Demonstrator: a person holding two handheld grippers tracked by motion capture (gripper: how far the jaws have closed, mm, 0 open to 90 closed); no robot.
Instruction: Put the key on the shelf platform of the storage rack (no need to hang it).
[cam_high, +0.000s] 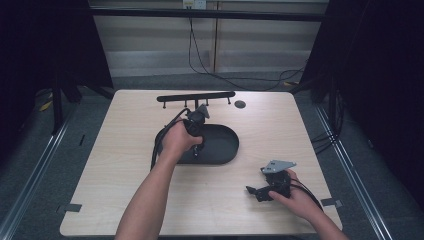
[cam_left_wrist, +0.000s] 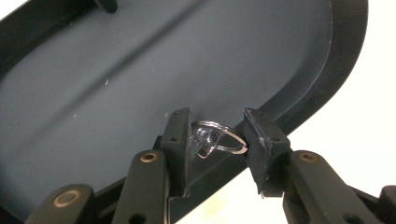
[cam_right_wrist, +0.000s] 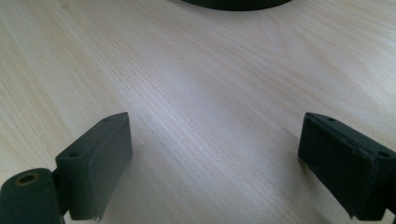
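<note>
A pale wooden table (cam_high: 125, 190) takes up the lower middle of the high view, with grey floor around it and dark curtains at both sides. Nearest, at lower right, the right hand (cam_high: 300, 200) rests on the table holding the right gripper (cam_high: 255, 192), which lies low and points toward the left of the frame; in the right gripper view its jaws stand wide apart over bare wood, nothing between them. At centre, the left forearm rises from the bottom edge to the left hand (cam_high: 176, 140), which tilts the left gripper (cam_high: 196, 152) down over the near rim of a black oval tray (cam_high: 225, 145). In the left gripper view the jaws are clamped on a small metal ring (cam_left_wrist: 219, 137), just above the tray's rim. Beyond the tray, at upper centre, a black bar (cam_high: 195, 97) with pegs stands near the table's far edge, with a small dark disc (cam_high: 240, 104) to its right. Behind, cables hang down a light wall.
</note>
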